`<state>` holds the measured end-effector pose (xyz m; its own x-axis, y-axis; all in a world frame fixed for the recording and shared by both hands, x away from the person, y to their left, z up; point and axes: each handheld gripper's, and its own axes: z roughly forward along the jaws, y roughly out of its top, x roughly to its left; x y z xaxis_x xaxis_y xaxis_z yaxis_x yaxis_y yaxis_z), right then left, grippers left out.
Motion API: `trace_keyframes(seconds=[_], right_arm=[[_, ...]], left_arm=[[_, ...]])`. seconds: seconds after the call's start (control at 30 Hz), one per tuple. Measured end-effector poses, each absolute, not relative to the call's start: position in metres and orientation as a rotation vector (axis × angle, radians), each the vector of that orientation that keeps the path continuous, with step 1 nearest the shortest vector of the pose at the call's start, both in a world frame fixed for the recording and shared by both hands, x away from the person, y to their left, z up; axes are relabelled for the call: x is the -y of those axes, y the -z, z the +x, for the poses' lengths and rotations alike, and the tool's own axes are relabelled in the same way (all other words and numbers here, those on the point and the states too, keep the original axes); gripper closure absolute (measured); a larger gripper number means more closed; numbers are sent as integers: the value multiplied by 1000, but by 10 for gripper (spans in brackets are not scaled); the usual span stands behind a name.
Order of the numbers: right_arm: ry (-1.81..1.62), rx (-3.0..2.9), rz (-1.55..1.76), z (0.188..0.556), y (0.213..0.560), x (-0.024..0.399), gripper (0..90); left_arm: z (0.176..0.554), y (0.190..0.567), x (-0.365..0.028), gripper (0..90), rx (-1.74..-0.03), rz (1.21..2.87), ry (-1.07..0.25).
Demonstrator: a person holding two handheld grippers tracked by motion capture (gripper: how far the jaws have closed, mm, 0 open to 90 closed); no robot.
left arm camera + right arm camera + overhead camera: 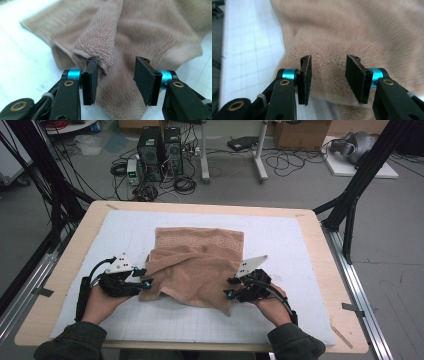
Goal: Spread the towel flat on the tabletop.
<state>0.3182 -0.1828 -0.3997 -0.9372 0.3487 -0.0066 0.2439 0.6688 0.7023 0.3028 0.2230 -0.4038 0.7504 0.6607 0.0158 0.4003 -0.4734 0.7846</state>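
Cables and PC towers [159, 152] clutter the floor at 12 o'clock behind a wooden table [320, 250] with a white grid mat [280, 245]. Rumpled tan towel [197, 265] sits mid-mat. Left gripper [145, 277] is at its 8 o'clock corner, right gripper [231, 287] at 4 o'clock. Both have jaws parted, towel pile between the pads [90, 75] but not pinched.
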Motion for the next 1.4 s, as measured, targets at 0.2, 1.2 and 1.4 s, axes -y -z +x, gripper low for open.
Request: trace_keyframes(seconds=[0.2,1.2,1.4], right_arm=[[-1072,-2764,505,321,424,177,634],[-1125,-2819,479,300,427,165,539],[-1063,-2838,430,299,436,165,784]], left_arm=[[312,432,-215,660,-829,2231,-373],[277,419,-219,620,-733,2165,-328],[282,439,-206,747,-751,2223,-388]])
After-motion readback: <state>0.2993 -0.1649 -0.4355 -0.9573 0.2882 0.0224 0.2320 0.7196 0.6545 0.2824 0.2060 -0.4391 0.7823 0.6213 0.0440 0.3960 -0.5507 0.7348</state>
